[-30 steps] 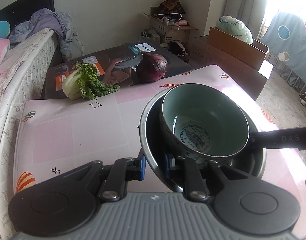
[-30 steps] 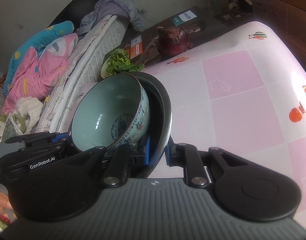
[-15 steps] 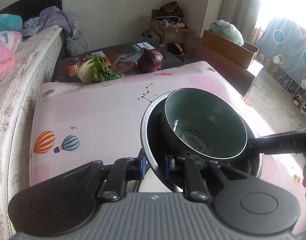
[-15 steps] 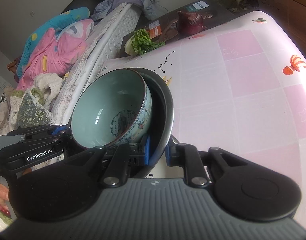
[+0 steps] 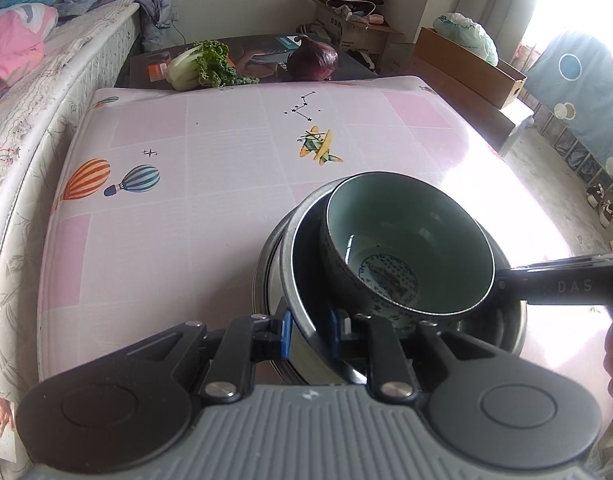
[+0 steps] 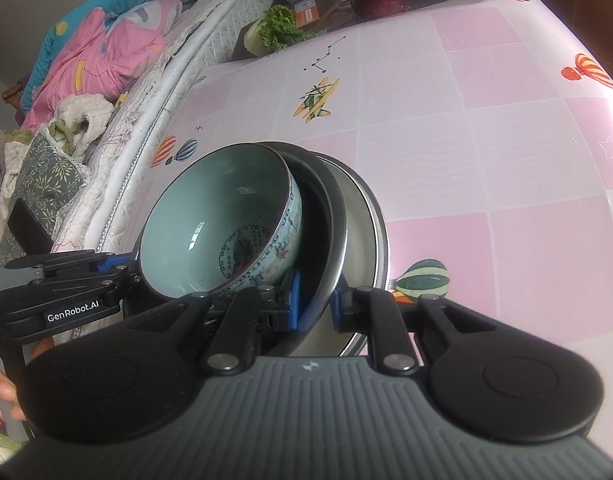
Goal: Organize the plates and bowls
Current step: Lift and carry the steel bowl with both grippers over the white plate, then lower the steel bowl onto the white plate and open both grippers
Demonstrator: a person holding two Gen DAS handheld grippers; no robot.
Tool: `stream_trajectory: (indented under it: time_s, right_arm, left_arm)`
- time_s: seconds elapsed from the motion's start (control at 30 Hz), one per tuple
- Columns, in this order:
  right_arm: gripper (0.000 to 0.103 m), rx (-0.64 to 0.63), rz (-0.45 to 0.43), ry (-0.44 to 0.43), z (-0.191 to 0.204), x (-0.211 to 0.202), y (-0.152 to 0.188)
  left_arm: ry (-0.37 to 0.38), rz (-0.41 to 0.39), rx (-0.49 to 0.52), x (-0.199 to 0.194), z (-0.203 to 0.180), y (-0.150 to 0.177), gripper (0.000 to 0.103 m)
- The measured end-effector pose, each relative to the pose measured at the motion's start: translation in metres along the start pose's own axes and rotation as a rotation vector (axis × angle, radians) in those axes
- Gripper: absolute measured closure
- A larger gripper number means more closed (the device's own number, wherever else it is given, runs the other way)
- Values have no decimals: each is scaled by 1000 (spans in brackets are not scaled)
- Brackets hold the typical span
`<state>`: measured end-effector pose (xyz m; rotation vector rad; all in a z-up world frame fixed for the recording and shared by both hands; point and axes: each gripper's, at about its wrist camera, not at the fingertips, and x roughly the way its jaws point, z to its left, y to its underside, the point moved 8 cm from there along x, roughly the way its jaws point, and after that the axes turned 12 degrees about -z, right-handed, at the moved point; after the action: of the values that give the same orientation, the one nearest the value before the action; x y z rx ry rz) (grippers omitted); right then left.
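A pale green ceramic bowl (image 5: 406,240) (image 6: 210,216) with a blue pattern sits tilted inside a dark metal bowl (image 5: 308,268) (image 6: 324,216). My left gripper (image 5: 308,332) is shut on the near rim of the metal bowl. On the opposite rim my right gripper (image 6: 314,300) is shut too, and it shows as a black arm (image 5: 554,284) in the left wrist view. The left gripper (image 6: 106,276) also appears at the left of the right wrist view. Just under the held pair lies a wider steel bowl (image 5: 266,276) (image 6: 364,240); contact between them cannot be told.
The table (image 5: 226,168) has a pink checked cloth with balloon and plane prints. A lettuce (image 5: 198,64) and a purple cabbage (image 5: 312,60) lie past its far edge. A mattress (image 5: 26,120) runs along the left side, and cardboard boxes (image 5: 466,60) stand to the right.
Both grippers have carried the stacked bowls back toward the table's near side, so the vegetables look farther off. The wider steel bowl has come into view beneath the held pair.
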<state>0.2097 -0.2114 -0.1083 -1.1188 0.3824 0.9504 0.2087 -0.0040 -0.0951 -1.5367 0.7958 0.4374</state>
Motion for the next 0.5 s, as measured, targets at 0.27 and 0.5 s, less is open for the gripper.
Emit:
stream_trajectory:
  time_s: [0.27,0.5]
  right_arm:
    - [87,-11,-15,18,-3,4,6]
    - [86,-10,-2,29,-3,5,4]
  left_arm:
    - [3,11,0,3,-1,10,83]
    - [-18,-42,28,-15,-2,3,79]
